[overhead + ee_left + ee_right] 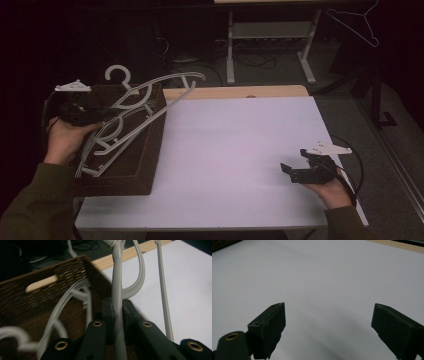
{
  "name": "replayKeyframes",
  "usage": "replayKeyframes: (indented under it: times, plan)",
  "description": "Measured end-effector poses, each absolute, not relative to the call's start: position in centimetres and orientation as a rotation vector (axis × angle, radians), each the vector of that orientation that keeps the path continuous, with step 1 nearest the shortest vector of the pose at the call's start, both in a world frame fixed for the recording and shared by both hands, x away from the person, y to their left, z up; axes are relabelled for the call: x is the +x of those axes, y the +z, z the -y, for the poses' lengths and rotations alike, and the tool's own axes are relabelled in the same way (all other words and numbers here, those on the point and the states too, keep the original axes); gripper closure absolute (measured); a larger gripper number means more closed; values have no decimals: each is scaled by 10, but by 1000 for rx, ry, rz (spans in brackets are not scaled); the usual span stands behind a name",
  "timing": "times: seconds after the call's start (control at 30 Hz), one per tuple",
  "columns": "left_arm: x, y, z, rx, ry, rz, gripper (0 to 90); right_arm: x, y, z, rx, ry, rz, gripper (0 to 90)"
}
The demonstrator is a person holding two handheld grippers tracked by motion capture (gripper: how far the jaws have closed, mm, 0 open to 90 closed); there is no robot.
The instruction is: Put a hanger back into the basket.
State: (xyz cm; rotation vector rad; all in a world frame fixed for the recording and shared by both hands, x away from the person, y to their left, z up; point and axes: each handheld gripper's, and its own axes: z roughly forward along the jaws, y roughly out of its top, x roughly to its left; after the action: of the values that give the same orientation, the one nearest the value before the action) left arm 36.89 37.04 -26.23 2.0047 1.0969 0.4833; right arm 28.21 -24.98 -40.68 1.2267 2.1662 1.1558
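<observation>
Left tool (117, 312) clamped on hanger (116, 287) over basket (145, 150) | right tool (328, 320) wide open, holding nothing above table (324, 277)

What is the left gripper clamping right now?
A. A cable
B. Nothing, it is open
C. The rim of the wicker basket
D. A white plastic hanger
D: in the left gripper view the left gripper has its jaws closed on a white hanger above the basket.

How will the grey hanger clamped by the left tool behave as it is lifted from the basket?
The hanger looks like thin rigid plastic, so probably light and stiff. Held by one bar in the left tool, it may swing. It lies among other hangers in the wicker basket, so snagging seems likely.
</observation>
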Motion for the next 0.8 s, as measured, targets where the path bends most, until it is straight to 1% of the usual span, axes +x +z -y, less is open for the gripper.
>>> replayKeyframes:
  times: [0.2, 0.47, 0.57, 0.7, 0.8]
  plan:
    - [364, -272, -409, 1976, 496, -1173, 822, 283, -408, 249, 1241, 1147, -2168, 118]
    - [360, -285, -446, 1956, 528, -1265, 822, 284, -409, 250, 1239, 1132, -2171, 118]
    - [358, -288, -460, 1967, 559, -1298, 822, 284, -410, 250, 1245, 1126, -2173, 117]
    - [357, -296, -473, 1970, 575, -1344, 822, 284, -410, 249, 1247, 1124, -2173, 118]
    - [360, -304, -473, 2003, 588, -1374, 822, 284, -410, 249, 1246, 1120, -2175, 118]
